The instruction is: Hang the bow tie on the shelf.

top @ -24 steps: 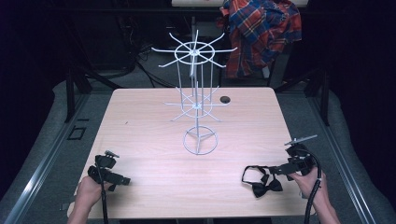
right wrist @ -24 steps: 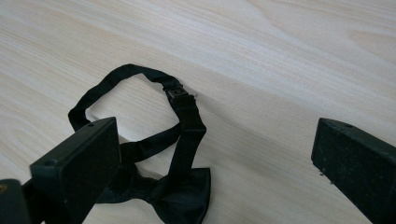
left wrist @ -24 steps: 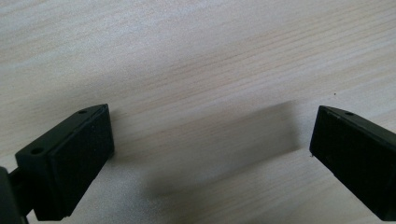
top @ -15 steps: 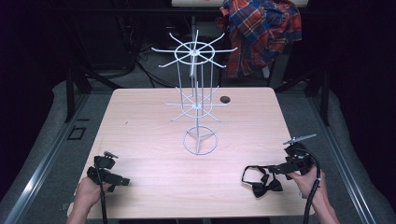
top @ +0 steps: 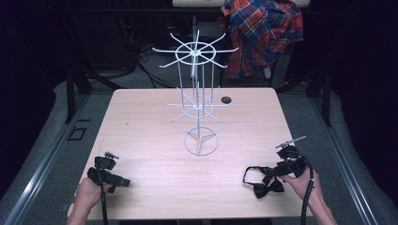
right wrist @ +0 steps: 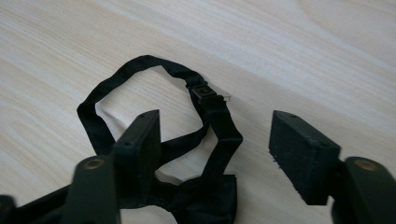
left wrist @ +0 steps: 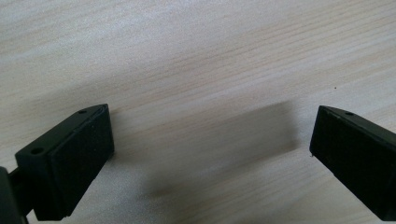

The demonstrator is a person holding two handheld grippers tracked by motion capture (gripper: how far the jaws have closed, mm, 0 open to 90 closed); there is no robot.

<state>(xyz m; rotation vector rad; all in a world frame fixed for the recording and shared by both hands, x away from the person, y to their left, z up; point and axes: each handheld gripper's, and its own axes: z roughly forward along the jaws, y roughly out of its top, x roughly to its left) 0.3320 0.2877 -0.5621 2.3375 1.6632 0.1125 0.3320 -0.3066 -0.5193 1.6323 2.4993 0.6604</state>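
Bow tie [right wrist: 201,186] lies between the right gripper's [right wrist: 215,144] parted jaws, wire rack [top: 199,105] well beyond.

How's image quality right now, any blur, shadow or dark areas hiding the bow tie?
Right gripper view: bow tie and strap sharp, near claw parts soft. Left gripper view: a blurred shadow on the table between open jaws. High view: tabletop evenly lit, surroundings dark, black bow tie merges with the right claw.

High view overlooks table [top: 155,140]; gripper views close, perhaps downward.
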